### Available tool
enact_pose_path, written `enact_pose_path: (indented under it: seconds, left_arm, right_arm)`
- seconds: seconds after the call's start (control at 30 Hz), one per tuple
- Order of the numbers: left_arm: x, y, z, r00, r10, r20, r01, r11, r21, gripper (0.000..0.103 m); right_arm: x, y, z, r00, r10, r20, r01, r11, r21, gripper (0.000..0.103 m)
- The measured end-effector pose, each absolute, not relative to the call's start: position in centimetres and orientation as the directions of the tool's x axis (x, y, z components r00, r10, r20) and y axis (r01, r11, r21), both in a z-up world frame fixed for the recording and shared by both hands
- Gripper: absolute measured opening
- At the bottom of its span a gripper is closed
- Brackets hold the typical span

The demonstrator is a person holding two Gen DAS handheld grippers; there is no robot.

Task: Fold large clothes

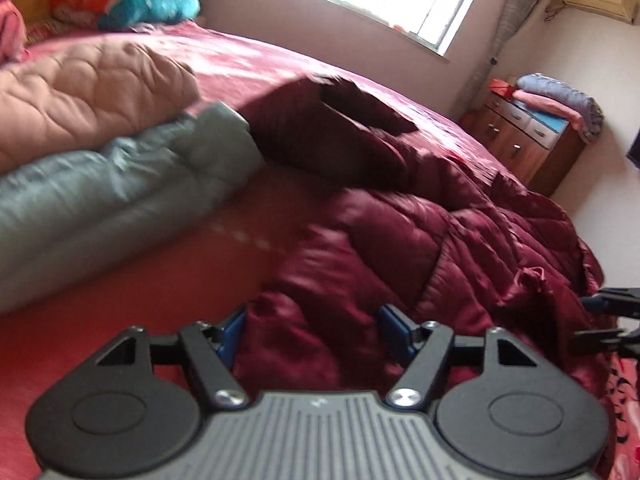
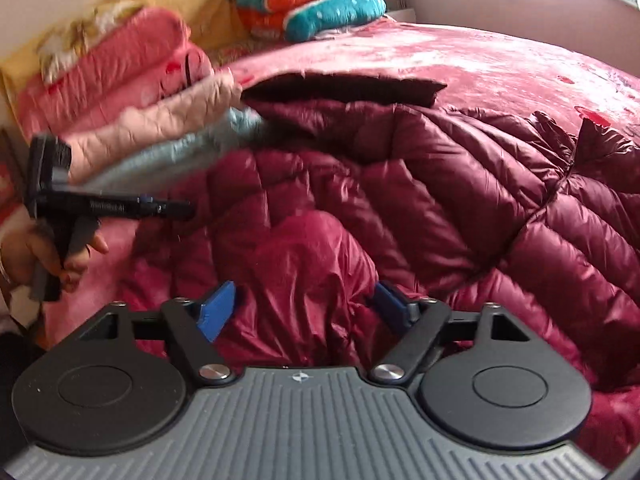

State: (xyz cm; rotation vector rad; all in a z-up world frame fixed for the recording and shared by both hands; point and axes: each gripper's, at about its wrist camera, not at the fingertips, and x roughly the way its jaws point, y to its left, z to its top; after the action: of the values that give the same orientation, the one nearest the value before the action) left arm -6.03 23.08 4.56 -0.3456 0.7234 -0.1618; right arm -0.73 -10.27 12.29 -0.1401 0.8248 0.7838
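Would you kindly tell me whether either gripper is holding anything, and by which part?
Nothing is held: the left gripper and right gripper are open above the dark red quilted down jacket.

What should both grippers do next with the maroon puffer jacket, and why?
Probably close both on the hem. The left gripper and right gripper stand open with the maroon puffer jacket bunched between their fingers, still rumpled on the red bedspread; gripping comes before lifting to fold.
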Motion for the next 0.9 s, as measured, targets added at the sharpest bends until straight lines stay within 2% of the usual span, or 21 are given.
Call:
enact_pose_path:
  seconds: [0.07,0.1,0.17,0.2,0.27,0.37,0.7,0.9]
  left_arm:
    - [-6.1,22.3,4.2,0.735,-0.276,-0.620,0.038,0.929,-0.368,0.068]
    - [-6.2,21.9,4.0,0.730,-0.286,-0.620,0.048,0.927,-0.371,0.066]
    - [-6.5,21.0,3.9,0.726,-0.301,-0.619,0.061,0.923,-0.379,0.043]
    - [-6.7,20.6,4.0,0.723,-0.309,-0.618,0.066,0.921,-0.384,0.037]
    - [-7.2,19.6,4.4,0.717,-0.313,-0.622,0.078,0.924,-0.375,0.018]
    - [-8.5,18.2,5.5,0.717,-0.317,-0.621,0.110,0.931,-0.348,0.008]
    - [-14.6,14.4,12.0,0.725,-0.432,-0.537,0.265,0.894,-0.362,0.000]
    - [-18.7,12.1,14.7,0.707,-0.491,-0.509,0.354,0.869,-0.347,0.000]
  right_arm:
    - [-1.6,-10.3,11.7,0.431,0.533,-0.728,-0.657,0.738,0.151,0.037]
    - [-2.0,-10.3,11.3,0.442,0.520,-0.731,-0.645,0.751,0.145,0.031]
    - [-3.0,-10.8,11.0,0.470,0.503,-0.725,-0.612,0.778,0.143,0.018]
    - [-3.8,-11.4,11.3,0.489,0.496,-0.717,-0.590,0.794,0.147,0.012]
    - [-5.3,-12.4,11.7,0.527,0.489,-0.695,-0.548,0.820,0.162,0.008]
    - [-8.0,-14.0,12.7,0.589,0.478,-0.652,-0.493,0.851,0.178,0.006]
    - [-19.4,-22.8,18.7,0.774,0.409,-0.483,-0.316,0.911,0.266,0.003]
    - [-25.2,-27.0,20.2,0.826,0.369,-0.427,-0.233,0.912,0.337,0.001]
